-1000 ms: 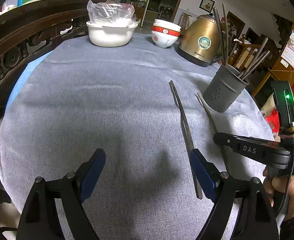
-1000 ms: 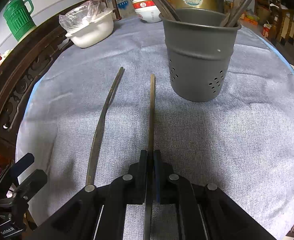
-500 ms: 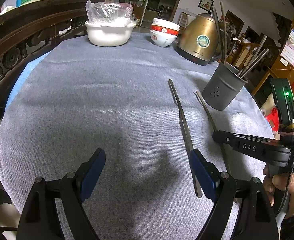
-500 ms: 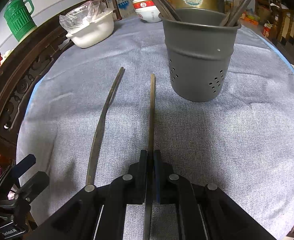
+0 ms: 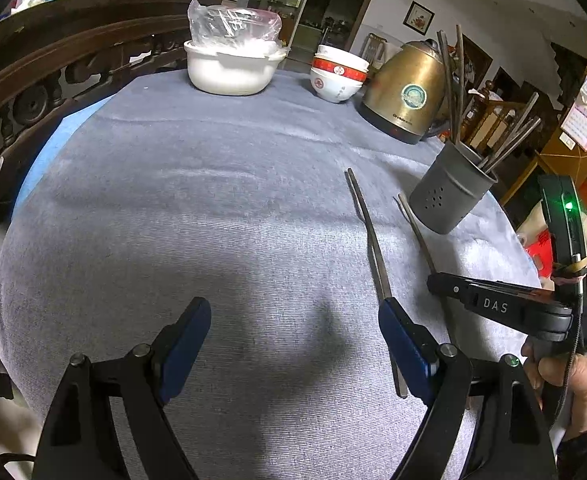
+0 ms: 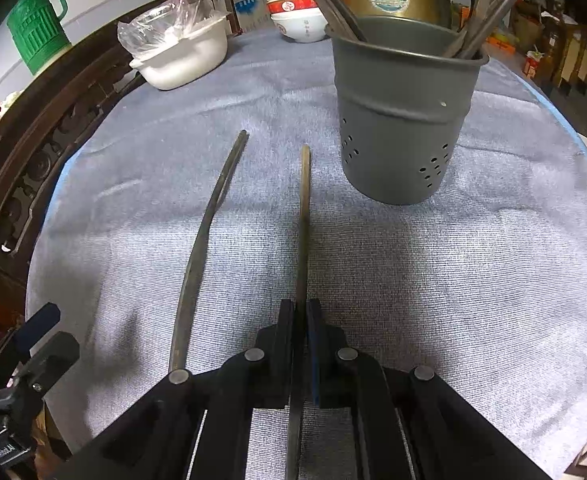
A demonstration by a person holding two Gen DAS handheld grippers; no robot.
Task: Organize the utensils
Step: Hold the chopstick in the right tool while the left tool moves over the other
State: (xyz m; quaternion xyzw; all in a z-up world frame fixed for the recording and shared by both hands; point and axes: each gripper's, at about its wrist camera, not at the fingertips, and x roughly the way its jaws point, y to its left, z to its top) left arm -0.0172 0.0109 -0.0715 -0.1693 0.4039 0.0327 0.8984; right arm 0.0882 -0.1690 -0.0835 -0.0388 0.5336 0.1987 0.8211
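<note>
Pinching one thin dark metal chopstick [image 6: 303, 216] at bottom centre of its view, the right gripper [image 6: 300, 320] has jaws clamped narrow on it, tip w/ the grey perforated metal utensil cup [image 6: 403, 120] just up-right. A 2nd dark chopstick [image 6: 203, 248] lies left on the grey cloth-covered table [image 6: 473, 280]. Left gripper [image 5: 293, 340], lower frame, jaws wide, holding nothing, w/ the gold kettle [image 5: 407, 92] at upper right.
</note>
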